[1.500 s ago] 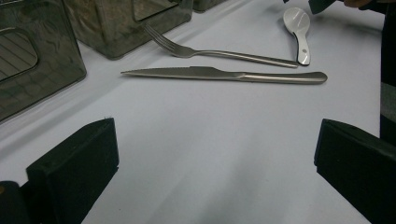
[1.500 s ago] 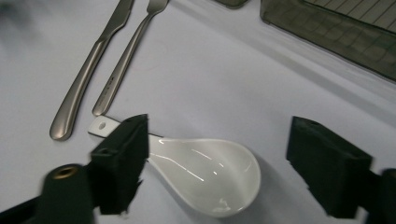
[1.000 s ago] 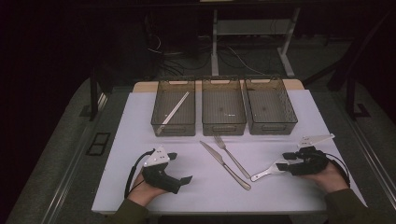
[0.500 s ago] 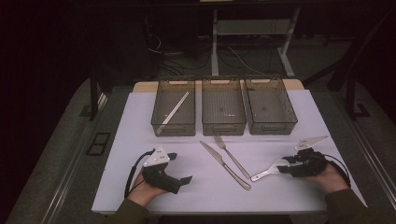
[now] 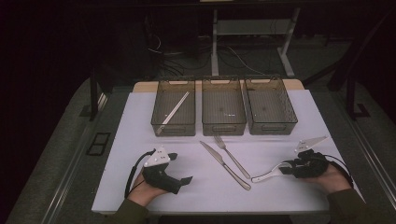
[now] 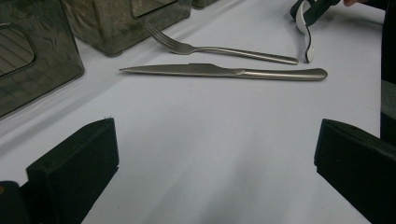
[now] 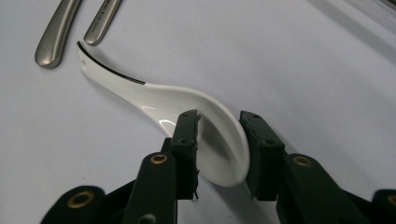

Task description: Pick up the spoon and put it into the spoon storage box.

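My right gripper (image 7: 218, 122) just closing jaws, pads now pressing bowl of white spoon (image 7: 187, 105) lying on table (image 5: 140, 126), handle tip beside knife (image 5: 225, 164) and fork (image 5: 232, 155). My left gripper (image 5: 180, 176) idle, jaws wide apart.

White table cover (image 5: 140, 140): spread over the tabletop.

Three dark see-through bins, side by side along the far part of the cover: left bin (image 5: 173, 127), middle bin (image 5: 223, 127), right bin (image 5: 271, 126) (each with a handle slot in its near wall).

Long pale stick (image 5: 173, 112): lies slantwise in the left bin.

Metal knife (image 5: 224, 164) and metal fork (image 5: 231, 156): near side of the bins, mid-table, lying just beside each other, handles pointing near and right.
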`<state>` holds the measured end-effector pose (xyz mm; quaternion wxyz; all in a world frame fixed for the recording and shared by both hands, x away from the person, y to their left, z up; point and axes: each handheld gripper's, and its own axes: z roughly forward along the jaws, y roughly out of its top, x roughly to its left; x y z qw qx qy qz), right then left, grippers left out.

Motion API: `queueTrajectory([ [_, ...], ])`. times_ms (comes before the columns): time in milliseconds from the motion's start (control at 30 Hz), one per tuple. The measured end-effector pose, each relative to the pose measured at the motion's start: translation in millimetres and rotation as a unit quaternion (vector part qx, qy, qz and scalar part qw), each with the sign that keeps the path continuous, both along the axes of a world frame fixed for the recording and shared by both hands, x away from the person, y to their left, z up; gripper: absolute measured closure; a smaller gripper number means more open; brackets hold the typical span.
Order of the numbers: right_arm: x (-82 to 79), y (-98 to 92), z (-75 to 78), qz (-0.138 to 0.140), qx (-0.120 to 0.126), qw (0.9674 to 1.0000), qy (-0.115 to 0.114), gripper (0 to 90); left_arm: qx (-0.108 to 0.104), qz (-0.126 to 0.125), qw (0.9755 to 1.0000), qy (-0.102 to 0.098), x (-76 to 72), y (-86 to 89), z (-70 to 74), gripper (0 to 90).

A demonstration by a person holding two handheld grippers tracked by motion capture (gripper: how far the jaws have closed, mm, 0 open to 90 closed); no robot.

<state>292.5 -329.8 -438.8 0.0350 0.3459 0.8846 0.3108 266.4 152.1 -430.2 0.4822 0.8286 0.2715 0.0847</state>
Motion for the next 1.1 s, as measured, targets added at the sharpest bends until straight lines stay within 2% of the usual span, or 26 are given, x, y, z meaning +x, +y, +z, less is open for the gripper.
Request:
queueTrajectory([
  [500,-3.5,-9.9,1.2,0.028,0.009,0.9996,0.006,80.2,0.002,-0.001,1.0000,-0.002,-0.2,-0.3,0.2,0.0],
  [800,-4.2,-10.8,1.5,0.020,0.015,0.9996,0.010,80.7,0.012,-0.003,0.9999,-0.004,-0.1,0.4,-1.3,0.0],
  [1100,-4.6,-12.6,4.9,0.007,0.023,0.9997,-0.003,81.2,0.014,-0.006,0.9999,-0.007,-0.1,0.3,-1.5,0.0],
])
